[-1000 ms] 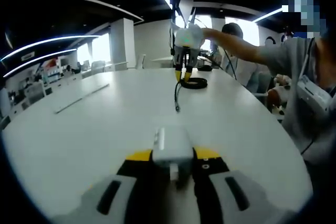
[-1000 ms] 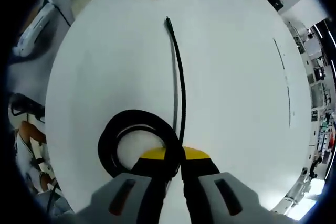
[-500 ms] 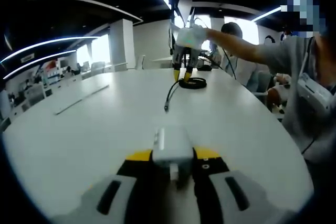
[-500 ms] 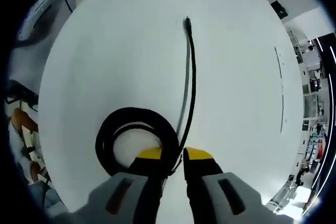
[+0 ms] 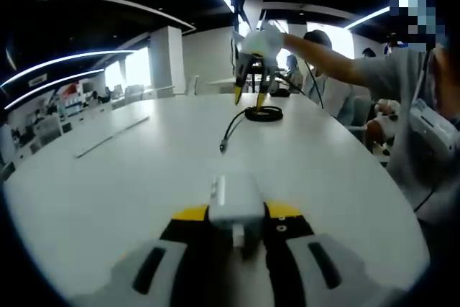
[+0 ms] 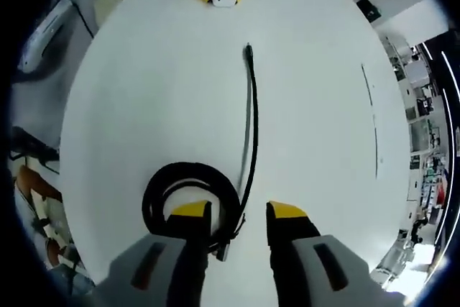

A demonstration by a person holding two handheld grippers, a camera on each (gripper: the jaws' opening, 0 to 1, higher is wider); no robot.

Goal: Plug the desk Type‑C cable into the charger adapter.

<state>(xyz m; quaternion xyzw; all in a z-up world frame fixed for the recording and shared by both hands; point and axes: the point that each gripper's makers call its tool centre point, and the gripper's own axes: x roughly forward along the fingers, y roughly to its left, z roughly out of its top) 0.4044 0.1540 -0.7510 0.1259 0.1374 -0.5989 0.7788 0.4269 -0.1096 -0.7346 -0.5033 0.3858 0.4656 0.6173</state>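
— What are the left gripper's [image 5: 237, 231] fingers [image 5: 190, 215] doing?

— They're closed on the white charger adapter [image 5: 233, 198], holding it low over the white counter [image 5: 108, 185], with one end facing out across the top. I'd guess that's deliberate: the adapter stays steady so the plug can be brought to it.

— And the other one?

— The right gripper [image 6: 238, 212] has its fingers [image 6: 188, 211] spread wide, holding nothing. They straddle the black Type-C cable [image 6: 249, 134] just where the straight run leaves the coil. From the left gripper view you see that gripper [image 5: 251, 95] hanging over the coil, well across the counter, a person's sleeve behind it.

— Where does the cable lie?

— Flat on the counter. The coil [image 6: 188, 192] sits by the right fingers, and the plug end [image 6: 248, 51] points toward the adapter, near it but clearly apart.

— What's changed?

— A second ago those right fingers were pinched nearly together at the cable; now they've opened. The free end has swung a little too. The left gripper's hold looks unchanged. Nothing is plugged in yet.
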